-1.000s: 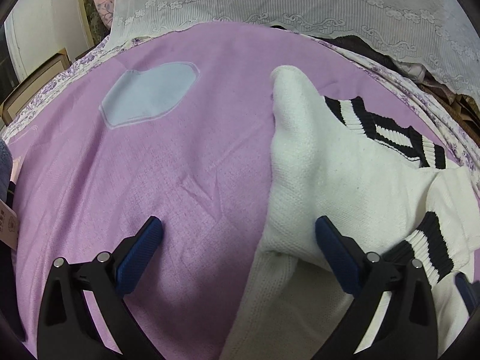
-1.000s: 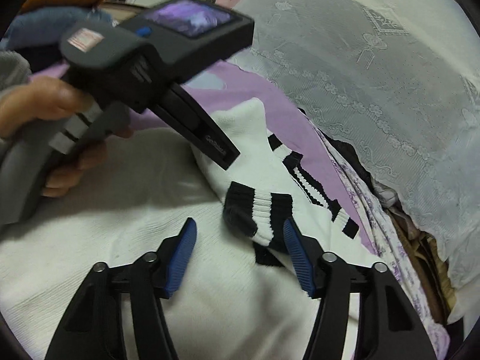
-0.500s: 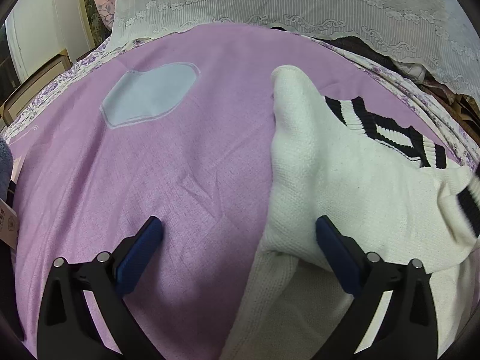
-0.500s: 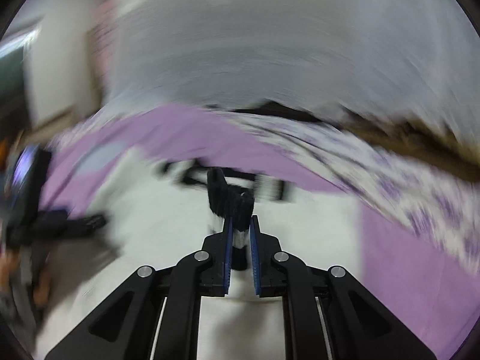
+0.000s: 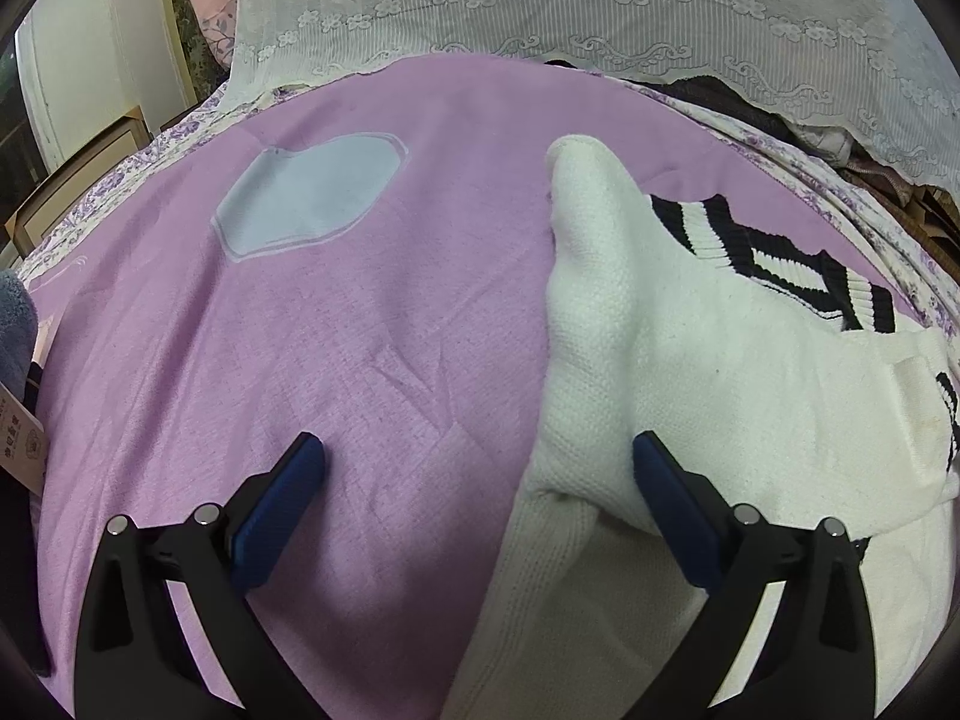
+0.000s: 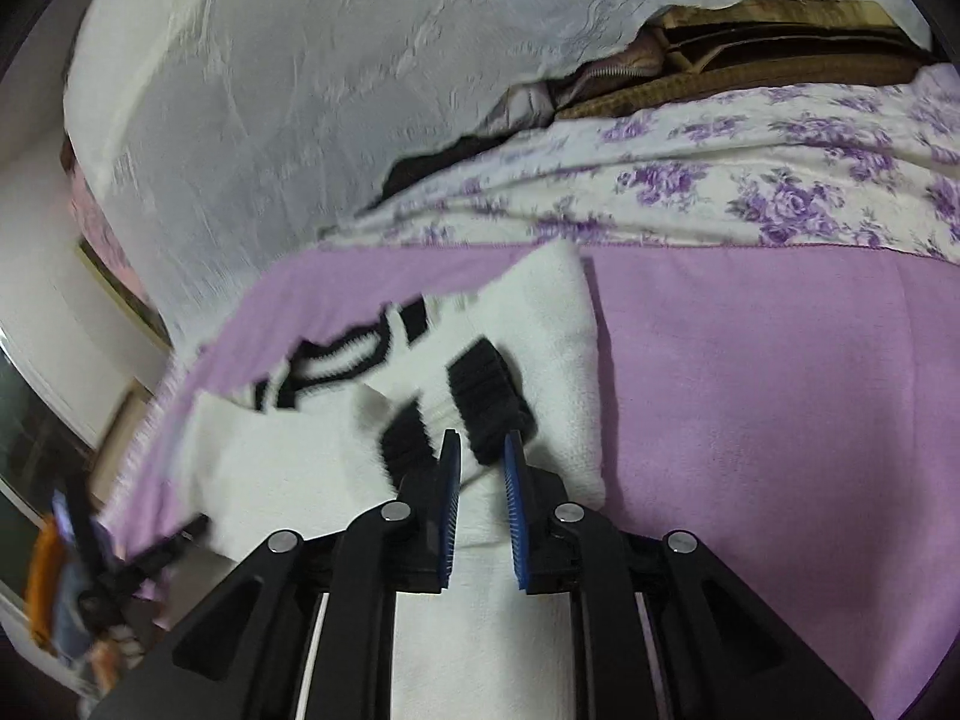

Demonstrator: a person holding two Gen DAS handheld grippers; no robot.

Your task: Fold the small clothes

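Right gripper (image 6: pixel 482 450) has swung the striped cuff (image 6: pixel 489 387) rightward across the white sweater (image 5: pixel 708 372) on the purple bedspread (image 5: pixel 360 360), jaws opening around it; left gripper (image 5: pixel 474 456) jaws spread, idle.

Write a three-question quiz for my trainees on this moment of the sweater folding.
1. True or false: the left gripper is shut on the white sweater.
2. What sits between the right gripper's pads? A) the striped sleeve cuff B) a towel C) a sock
3. What colour is the blanket under the sweater?

Key: 1. False, its jaws stand wide open. 2. A, and the jaws are opening. 3. Purple.
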